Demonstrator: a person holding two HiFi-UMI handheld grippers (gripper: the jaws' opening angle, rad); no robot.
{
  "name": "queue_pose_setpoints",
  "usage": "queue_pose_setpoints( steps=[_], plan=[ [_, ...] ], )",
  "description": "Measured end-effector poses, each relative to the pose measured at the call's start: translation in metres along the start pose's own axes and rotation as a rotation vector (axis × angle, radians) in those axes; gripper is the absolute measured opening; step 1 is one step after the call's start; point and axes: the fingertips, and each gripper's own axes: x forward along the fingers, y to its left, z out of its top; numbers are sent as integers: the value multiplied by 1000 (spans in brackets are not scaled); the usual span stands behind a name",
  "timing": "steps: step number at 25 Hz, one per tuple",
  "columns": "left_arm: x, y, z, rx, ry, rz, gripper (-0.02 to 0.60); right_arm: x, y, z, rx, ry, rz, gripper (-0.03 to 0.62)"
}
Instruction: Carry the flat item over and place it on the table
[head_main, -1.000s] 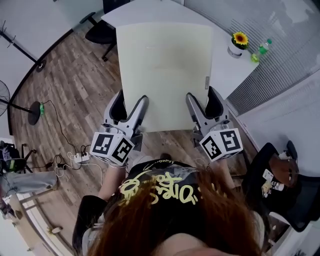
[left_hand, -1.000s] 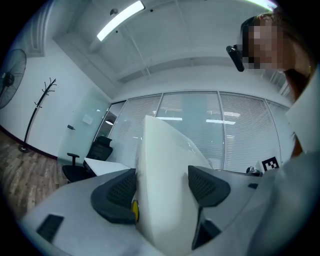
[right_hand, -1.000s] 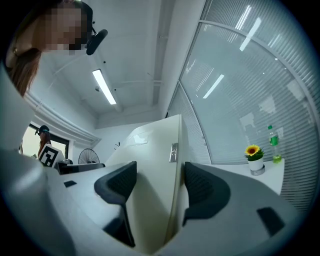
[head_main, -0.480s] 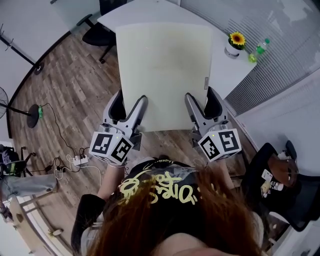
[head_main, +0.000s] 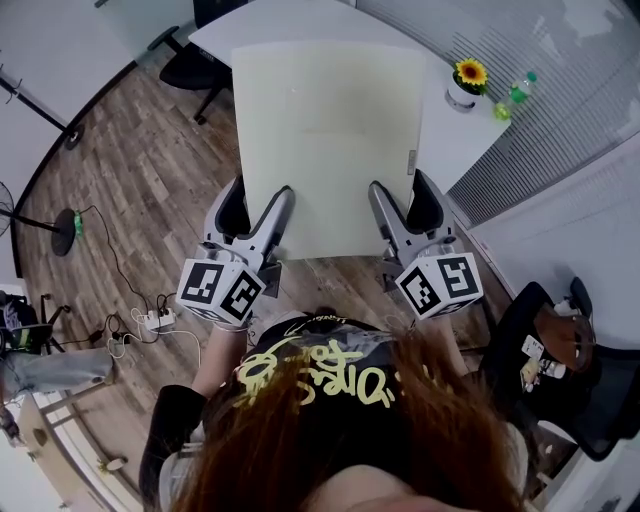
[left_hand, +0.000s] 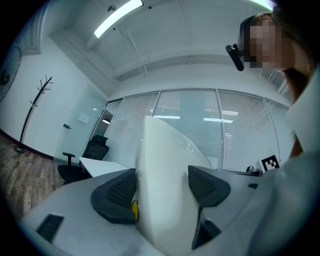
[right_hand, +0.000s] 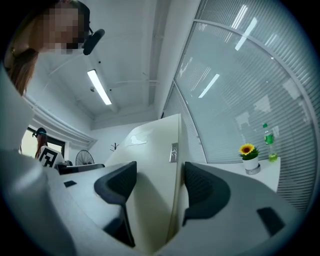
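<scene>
Where it hangs between the two tools, the pale cream flat rectangular board (head_main: 330, 140) shows its broad face to the head view, its long axis running straight away from the person. Its near end lies over the brown wood-plank floor (head_main: 150, 180) and its far end over the white table (head_main: 455, 140); whether board and table touch cannot be told. A small grey tag (head_main: 412, 163) sits on the board's right edge, its print too small to read. The left gripper (head_main: 258, 207) is clamped on the near left part of the board, both dark pads pressed against it, and the right gripper (head_main: 407, 205) is clamped likewise on the near right part. Black-and-white square markers cover each gripper's cube. A potted sunflower (head_main: 465, 83) and a green bottle (head_main: 520, 90) stand on the table's right end. The person's black shirt (head_main: 310, 375) carries yellow lettering, partly hidden by hair and not legible.
</scene>
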Motion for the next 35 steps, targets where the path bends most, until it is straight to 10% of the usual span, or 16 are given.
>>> queue_pose_setpoints(
  steps=[35],
  plan=[
    [44,65,10,-1,-23,2,328,78,-3,-8,-12,-12,4,291]
  ],
)
